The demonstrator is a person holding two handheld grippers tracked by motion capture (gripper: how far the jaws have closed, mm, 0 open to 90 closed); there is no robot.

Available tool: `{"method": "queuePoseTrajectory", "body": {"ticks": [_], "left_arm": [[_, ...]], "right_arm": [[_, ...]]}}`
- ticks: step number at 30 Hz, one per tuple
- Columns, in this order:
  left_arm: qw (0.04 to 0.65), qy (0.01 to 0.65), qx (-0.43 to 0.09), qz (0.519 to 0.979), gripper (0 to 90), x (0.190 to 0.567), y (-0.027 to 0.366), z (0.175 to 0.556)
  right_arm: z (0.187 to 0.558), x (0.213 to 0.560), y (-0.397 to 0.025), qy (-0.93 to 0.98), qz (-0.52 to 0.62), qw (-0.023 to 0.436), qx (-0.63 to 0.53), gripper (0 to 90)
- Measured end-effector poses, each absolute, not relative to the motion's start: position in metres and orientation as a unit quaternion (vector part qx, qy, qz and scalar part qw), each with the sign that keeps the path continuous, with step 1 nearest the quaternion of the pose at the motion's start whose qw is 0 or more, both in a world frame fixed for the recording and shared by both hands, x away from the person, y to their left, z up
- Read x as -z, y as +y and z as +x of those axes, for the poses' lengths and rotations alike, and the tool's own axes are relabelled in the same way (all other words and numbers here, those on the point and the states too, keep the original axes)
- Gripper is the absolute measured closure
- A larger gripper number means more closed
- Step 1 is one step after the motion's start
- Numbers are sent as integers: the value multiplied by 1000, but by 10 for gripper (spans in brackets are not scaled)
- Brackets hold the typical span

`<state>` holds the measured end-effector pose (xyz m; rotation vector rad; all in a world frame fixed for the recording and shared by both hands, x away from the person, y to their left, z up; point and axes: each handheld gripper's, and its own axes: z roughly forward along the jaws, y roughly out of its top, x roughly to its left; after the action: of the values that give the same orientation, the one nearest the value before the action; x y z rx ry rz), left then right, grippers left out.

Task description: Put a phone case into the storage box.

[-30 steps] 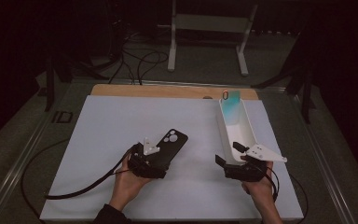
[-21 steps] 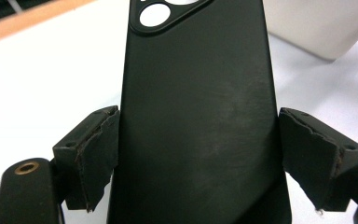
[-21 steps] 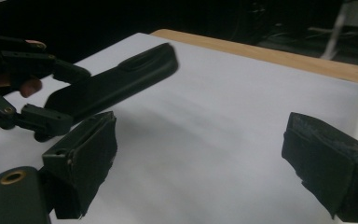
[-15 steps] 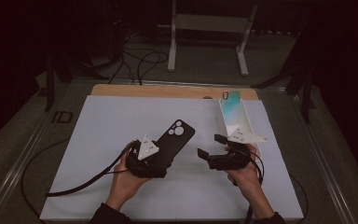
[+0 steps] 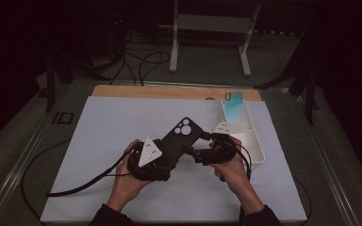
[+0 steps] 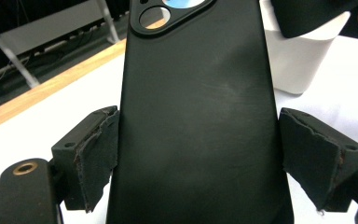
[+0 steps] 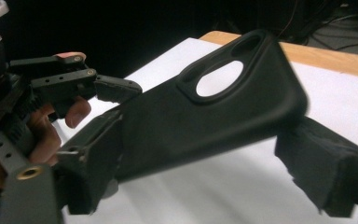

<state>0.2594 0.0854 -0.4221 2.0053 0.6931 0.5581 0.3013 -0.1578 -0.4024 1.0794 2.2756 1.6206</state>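
I've got the black phone case [image 5: 178,140] held up over the white mat [image 5: 99,127], left gripper [image 6: 198,158] clamped on its long sides. Right gripper [image 7: 214,172] sits open w/ jaws straddling the case's edge; I'd square them up, then close slow. Can't tell whether there's a phone inside; white tray [image 5: 256,151] is partly blocked by the right hand.

The phone case [image 6: 198,116] between the left gripper's [image 6: 198,154] jaws looks like matt black soft plastic, smooth with faint scuffs. The pads [image 6: 95,154] pressing its edges are rough, torn black foam. Beyond the case stands a glossy white plastic tray [image 6: 303,65], and under it lies matt white sheet on a wooden board [image 6: 37,100].
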Motion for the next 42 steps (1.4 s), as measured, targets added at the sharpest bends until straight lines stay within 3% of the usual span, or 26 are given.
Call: {"method": "queuePoseTrajectory", "body": {"ticks": [21, 29, 30, 35, 42], "left_arm": [[449, 287, -215, 819, 155, 427, 81, 263], [448, 290, -213, 818, 152, 429, 80, 263], [448, 290, -214, 818, 152, 429, 79, 264], [449, 302, -216, 813, 133, 431, 78, 264], [459, 309, -193, 810, 95, 427, 86, 268]], "right_arm": [[311, 411, -143, 738, 376, -12, -560, 667], [310, 411, -142, 737, 375, -14, -563, 690], [308, 409, -139, 739, 362, -21, -568, 790], [306, 407, -136, 740, 362, -19, -566, 853], [307, 408, -139, 741, 369, -3, -561, 861]]}}
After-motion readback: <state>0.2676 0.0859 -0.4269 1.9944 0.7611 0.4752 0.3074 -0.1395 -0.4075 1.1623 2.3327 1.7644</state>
